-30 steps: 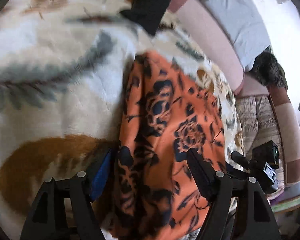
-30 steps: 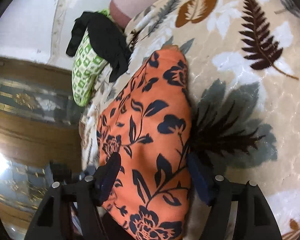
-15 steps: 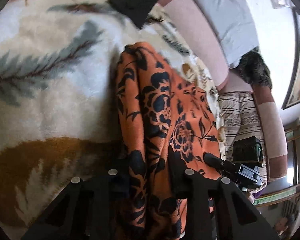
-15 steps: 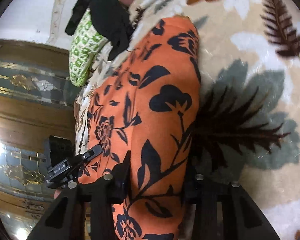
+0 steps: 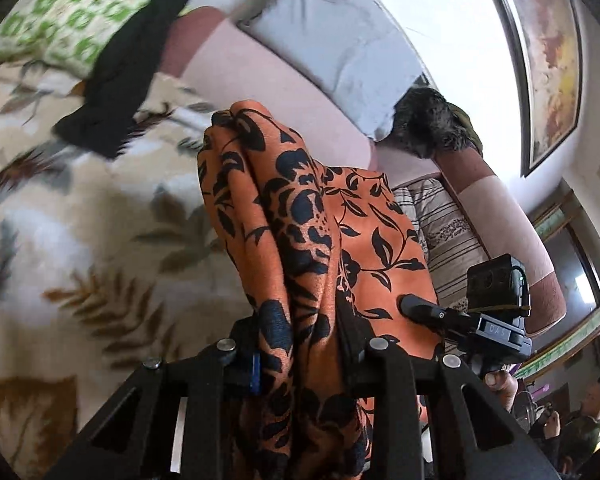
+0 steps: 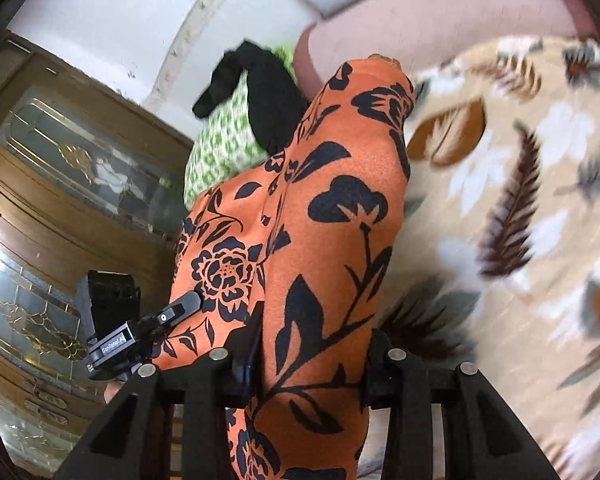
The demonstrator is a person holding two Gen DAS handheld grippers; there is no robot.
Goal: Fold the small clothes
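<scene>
An orange garment with black flowers (image 5: 300, 216) hangs lifted between my two grippers above a leaf-patterned blanket (image 5: 80, 240). My left gripper (image 5: 300, 344) is shut on one bunched edge of it. My right gripper (image 6: 312, 344) is shut on the other edge of the same garment (image 6: 332, 208). The right gripper shows at the right of the left wrist view (image 5: 460, 320). The left gripper shows at the lower left of the right wrist view (image 6: 140, 328). The garment's far end droops toward the blanket (image 6: 520, 200).
A black cloth (image 5: 140, 60) lies over a green-and-white pillow (image 5: 68, 16) at the far end. A pink sofa back (image 5: 280, 80) with a grey cushion (image 5: 340, 40) stands behind. A wooden glass-door cabinet (image 6: 60, 200) stands to the left in the right wrist view.
Both grippers closed on the orange garment's edges, then lifted it off the blanket and tilted upward. The garment now hangs bunched between them.
</scene>
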